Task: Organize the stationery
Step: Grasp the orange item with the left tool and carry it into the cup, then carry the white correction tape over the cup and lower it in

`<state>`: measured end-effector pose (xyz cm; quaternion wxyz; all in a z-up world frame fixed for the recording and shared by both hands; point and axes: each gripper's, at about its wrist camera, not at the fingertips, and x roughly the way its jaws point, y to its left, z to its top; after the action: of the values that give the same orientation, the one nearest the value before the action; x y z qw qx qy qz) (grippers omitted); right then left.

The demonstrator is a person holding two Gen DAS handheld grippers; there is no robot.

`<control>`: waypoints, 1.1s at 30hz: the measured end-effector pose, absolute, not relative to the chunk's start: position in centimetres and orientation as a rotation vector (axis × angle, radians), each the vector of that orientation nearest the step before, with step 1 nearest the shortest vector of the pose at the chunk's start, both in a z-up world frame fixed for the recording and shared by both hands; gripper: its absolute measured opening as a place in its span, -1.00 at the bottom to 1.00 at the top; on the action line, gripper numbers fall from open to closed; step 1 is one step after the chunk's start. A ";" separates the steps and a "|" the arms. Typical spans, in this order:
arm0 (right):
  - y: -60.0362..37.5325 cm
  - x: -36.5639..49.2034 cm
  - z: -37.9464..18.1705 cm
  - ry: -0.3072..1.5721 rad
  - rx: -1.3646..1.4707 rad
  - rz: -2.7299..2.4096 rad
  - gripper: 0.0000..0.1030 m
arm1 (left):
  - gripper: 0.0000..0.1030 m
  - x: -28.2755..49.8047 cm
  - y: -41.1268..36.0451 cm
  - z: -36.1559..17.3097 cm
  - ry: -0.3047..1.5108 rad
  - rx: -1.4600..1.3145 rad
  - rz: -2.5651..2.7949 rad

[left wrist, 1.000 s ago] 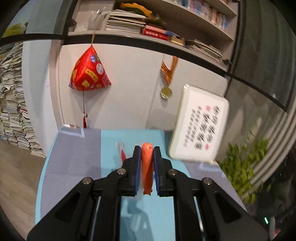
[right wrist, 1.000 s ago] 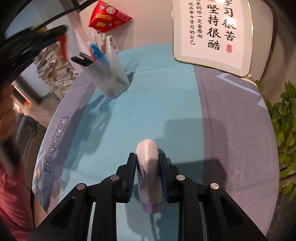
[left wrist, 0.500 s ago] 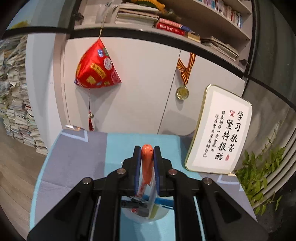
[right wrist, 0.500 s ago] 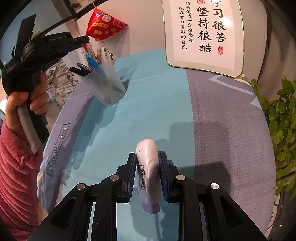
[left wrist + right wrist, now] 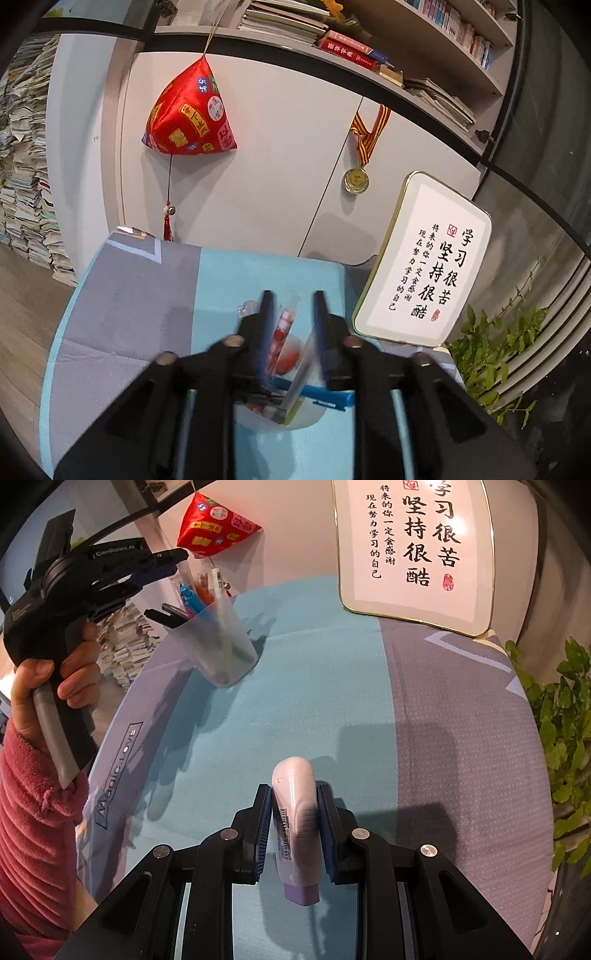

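My left gripper (image 5: 293,299) is open right above a clear plastic pen cup (image 5: 291,410) that holds several pens. An orange item (image 5: 288,360) lies inside the cup, below the spread jaws. The right wrist view shows the left gripper (image 5: 177,559) over the cup (image 5: 221,646) at the table's far left. My right gripper (image 5: 294,794) is shut on a white correction tape with a purple end (image 5: 295,823), held above the blue mat (image 5: 295,686).
A framed calligraphy plaque (image 5: 417,550) leans at the back right of the table. A green plant (image 5: 565,746) stands off the right edge. A red pyramid ornament (image 5: 190,114) and a medal (image 5: 356,180) hang on the cabinet behind.
My left gripper came down over the pen cup and opened; the orange item it held now lies in the cup. My right gripper stayed shut on the correction tape.
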<state>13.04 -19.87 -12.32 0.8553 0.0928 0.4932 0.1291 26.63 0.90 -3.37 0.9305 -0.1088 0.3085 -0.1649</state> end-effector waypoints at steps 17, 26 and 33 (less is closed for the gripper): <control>-17.5 14.2 -9.3 0.968 0.138 0.284 -0.50 | -0.32 18.5 4.4 -3.7 0.513 -0.047 -0.241; -12.9 17.4 -4.8 0.851 0.070 0.329 -0.50 | -0.24 13.5 6.3 -7.8 0.562 -0.018 -0.204; -9.3 19.9 -1.8 0.764 0.042 0.346 -0.50 | -0.16 12.5 7.3 -9.1 0.598 -0.019 -0.192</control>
<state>19.90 -9.29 -1.80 0.9131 0.0205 0.3709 0.1682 12.47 7.31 -9.10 0.9511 -0.0094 0.2940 -0.0943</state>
